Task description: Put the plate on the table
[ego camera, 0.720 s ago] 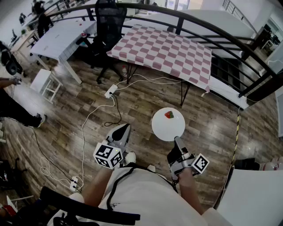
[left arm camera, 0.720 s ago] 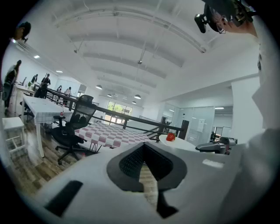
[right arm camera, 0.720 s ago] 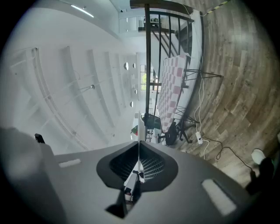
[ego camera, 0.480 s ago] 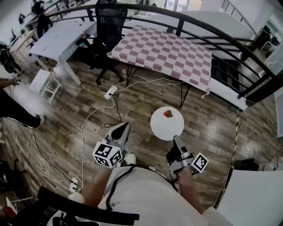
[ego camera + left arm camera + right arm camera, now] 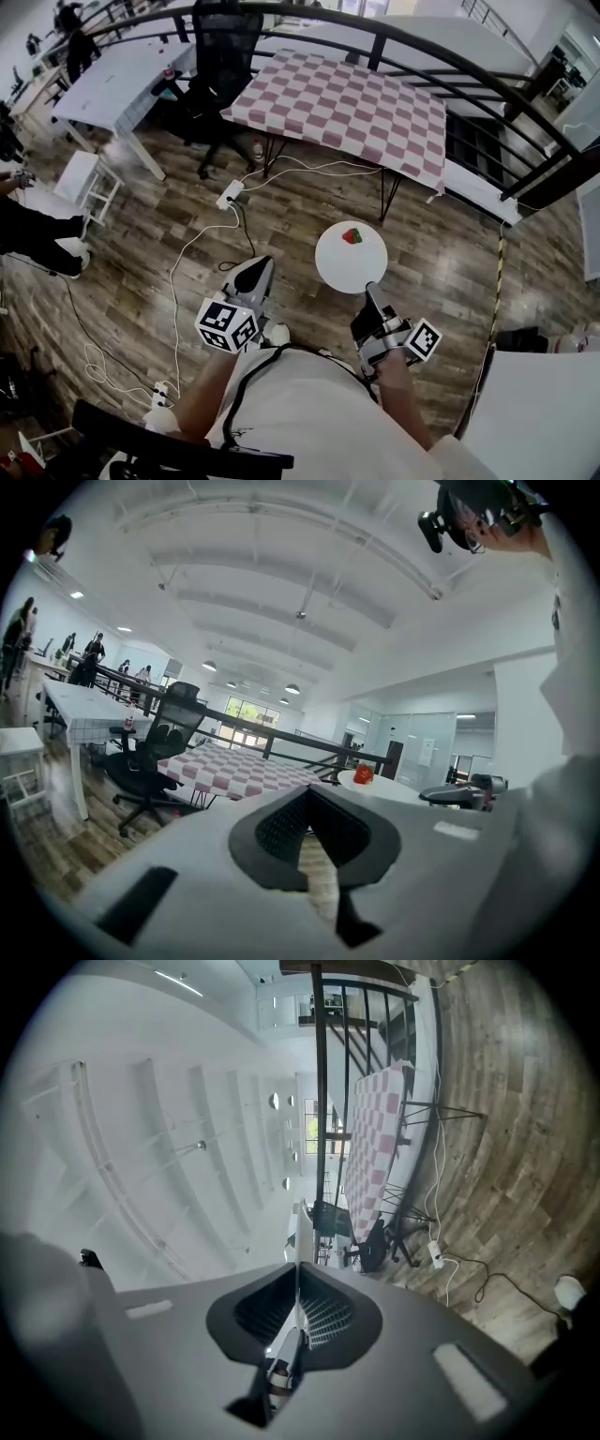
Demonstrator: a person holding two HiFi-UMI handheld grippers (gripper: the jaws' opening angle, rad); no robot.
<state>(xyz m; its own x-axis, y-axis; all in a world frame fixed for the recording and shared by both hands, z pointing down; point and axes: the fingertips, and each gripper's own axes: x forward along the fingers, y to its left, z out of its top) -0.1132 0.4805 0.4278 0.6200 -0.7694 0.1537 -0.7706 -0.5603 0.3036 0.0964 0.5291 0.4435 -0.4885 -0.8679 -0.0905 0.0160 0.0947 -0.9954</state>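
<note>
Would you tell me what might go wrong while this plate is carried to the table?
The right gripper pinches the plate only at its rim, so it could tip and the small red item could slide off. A corded power strip lies before the checkered table: a trip hazard.

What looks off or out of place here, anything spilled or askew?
Nothing spilled. The right gripper holds the plate by its near rim, about level above the floor, short of the checkered table. A small red object sits off-centre near the plate's far edge. White cables trail across the floor.
</note>
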